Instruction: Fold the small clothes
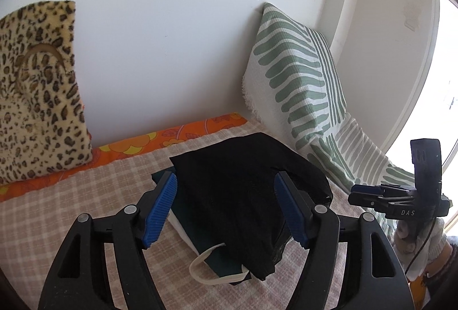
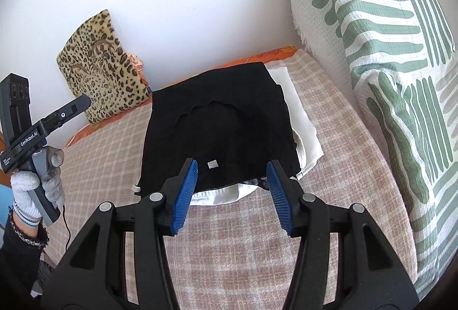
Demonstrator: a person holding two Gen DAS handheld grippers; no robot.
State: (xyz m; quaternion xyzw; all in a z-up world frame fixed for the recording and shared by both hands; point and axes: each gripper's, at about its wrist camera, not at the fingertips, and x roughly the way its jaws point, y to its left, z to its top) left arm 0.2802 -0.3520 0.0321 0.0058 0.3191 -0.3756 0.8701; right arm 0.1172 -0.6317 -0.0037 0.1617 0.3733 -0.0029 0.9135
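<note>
- Blue ribbed pads on the black left gripper (image 1: 225,208) are filling the foreground of the left wrist view, its fingers standing apart with nothing pinched between them.
- Beyond those pads, a folded black mesh garment (image 1: 246,192) is lying on top of a small pile, on a dark green folded piece (image 1: 200,235) with a cream strap loop (image 1: 206,267) sticking out toward the camera.
- In the right wrist view, the black right gripper (image 2: 232,194) is hovering over the near edge of the same black mesh garment (image 2: 220,121), fingers spread and gripping nothing.
- Under the black piece, a white folded garment (image 2: 300,121) is showing at the right side and along the near edge.
- All of the pile is resting on a pink-and-cream checked blanket (image 2: 257,247) covering the bed, with an orange floral sheet (image 1: 171,138) peeking out along the white wall (image 1: 171,38).
- A leopard-print plush cushion (image 1: 37,98) is leaning against the wall at the left, well apart from the pile.
- A green-and-white leaf-striped pillow (image 1: 297,81) is leaning in the corner at the right, near the pile.
- A grey-gloved hand (image 2: 37,189) is gripping the left gripper's handle.
</note>
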